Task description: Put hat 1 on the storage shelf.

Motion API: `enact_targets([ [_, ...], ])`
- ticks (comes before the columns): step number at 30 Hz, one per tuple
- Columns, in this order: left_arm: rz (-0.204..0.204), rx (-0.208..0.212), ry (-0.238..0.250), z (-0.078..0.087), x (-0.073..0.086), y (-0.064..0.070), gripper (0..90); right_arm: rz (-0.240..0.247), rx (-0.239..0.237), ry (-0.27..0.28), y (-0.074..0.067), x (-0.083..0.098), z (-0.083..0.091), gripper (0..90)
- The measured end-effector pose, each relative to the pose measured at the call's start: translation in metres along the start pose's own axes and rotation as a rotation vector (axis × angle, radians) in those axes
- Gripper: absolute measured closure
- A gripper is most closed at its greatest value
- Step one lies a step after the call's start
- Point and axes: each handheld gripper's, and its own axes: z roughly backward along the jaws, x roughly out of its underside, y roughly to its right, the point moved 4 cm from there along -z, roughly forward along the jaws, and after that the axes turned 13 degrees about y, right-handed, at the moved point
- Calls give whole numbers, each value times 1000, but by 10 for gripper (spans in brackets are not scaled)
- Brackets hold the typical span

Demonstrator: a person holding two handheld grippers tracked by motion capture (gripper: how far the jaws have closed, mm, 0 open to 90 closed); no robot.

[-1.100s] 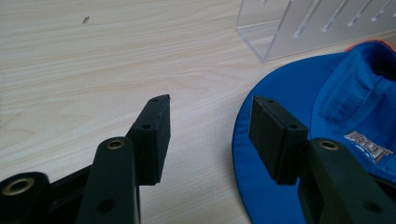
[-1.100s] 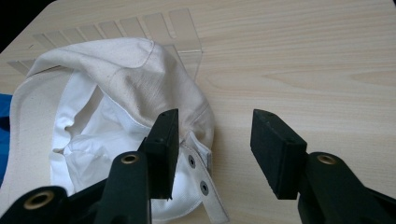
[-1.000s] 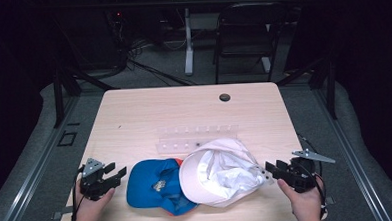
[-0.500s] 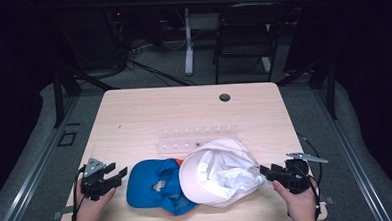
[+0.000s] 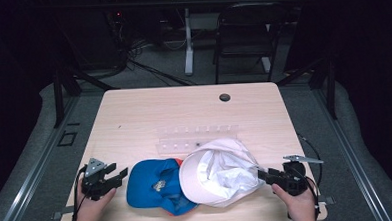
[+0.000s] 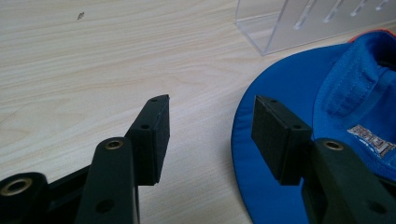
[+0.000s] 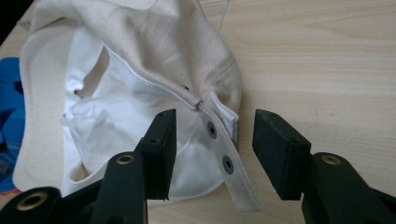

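Table (image 5: pixel 149 112) evenly lit, surroundings dark (near black); high view soft, gripper views sharp

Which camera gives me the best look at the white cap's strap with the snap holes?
The right gripper view: the strap lies close up between the open jaws, holes clear. The high view shows the white cap whole, strap too small to make out. The left gripper view faces the blue cap.

the desk (image 5: pixel 149 117) is pale matt wood grain. the white cap (image 7: pixel 140 56) is woven cloth, the blue cap (image 6: pixel 289 88) smooth cloth, the rack (image 6: pixel 308 21) clear glossy plastic.
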Motion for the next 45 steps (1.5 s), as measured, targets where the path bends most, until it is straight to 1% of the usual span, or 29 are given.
enact_targets([
  [4, 0, 0, -1, -1, 0, 0, 477, 13, -10, -15, 1, 2, -8, 537],
  [5, 0, 0, -2, -1, 0, 0, 477, 26, -6, -22, 0, 2, -11, 573],
  [6, 0, 0, -3, -1, 1, 0, 477, 26, -6, -22, 0, 2, -11, 573],
  [8, 0, 1, -2, -1, 1, 0, 477, 30, -7, -26, -2, 2, -12, 608],
  [10, -1, 0, -2, -1, 1, 0, 477, 45, -7, -24, -2, 2, -13, 630],
  [16, -2, -1, -1, -1, 1, -1, 477, 38, -14, -25, -2, 2, -12, 680],
  [19, -4, -1, -4, -1, 1, -1, 477, 33, -21, -22, -1, 2, -12, 683],
  [21, -4, -2, -3, -1, 1, -1, 477, 41, -12, -15, 0, 1, -13, 675],
  [22, -4, -3, -3, -1, 1, -1, 477, 52, -13, -22, 0, 0, -14, 674],
  [24, -6, -5, -5, -1, 1, -1, 477, 50, -10, -20, 0, 0, -15, 676],
  [28, -4, -6, -5, -1, 1, -2, 477, 53, -16, -25, -1, 0, -15, 734],
  [30, -3, -6, -4, -1, 1, -2, 477, 50, -20, -30, -2, 0, -14, 774],
  [32, -5, -6, -3, -1, 0, -2, 477, 34, -25, -40, -3, 0, -11, 806],
  [33, -4, -6, -3, -1, 0, -2, 477, 31, -37, -45, -4, 0, -10, 814],
  [34, -5, -3, -12, 0, 0, -2, 477, 28, -48, -42, -5, -1, -8, 816],
  [35, -4, -5, -10, 1, 0, -3, 477, 27, -52, -51, -10, -2, -3, 817],
  [36, -4, -5, -10, 1, 0, -3, 477, 27, -52, -51, -10, -2, -3, 817],
  [37, -2, -7, -8, 1, 0, -3, 477, 23, -62, -57, -12, -2, -1, 817],
  [38, 3, -9, 8, 0, 0, -3, 477, 14, -68, -61, -13, -3, 1, 817],
  [40, 4, -11, 5, 1, 0, -3, 477, 1, -82, -71, -16, -4, 4, 818],
  [43, 4, -13, 5, 1, 0, -4, 477, -20, -74, -102, -20, -8, 11, 818],
  [45, 2, -14, 4, 1, 0, -3, 477, -34, -65, -113, -22, -13, 16, 818],
])
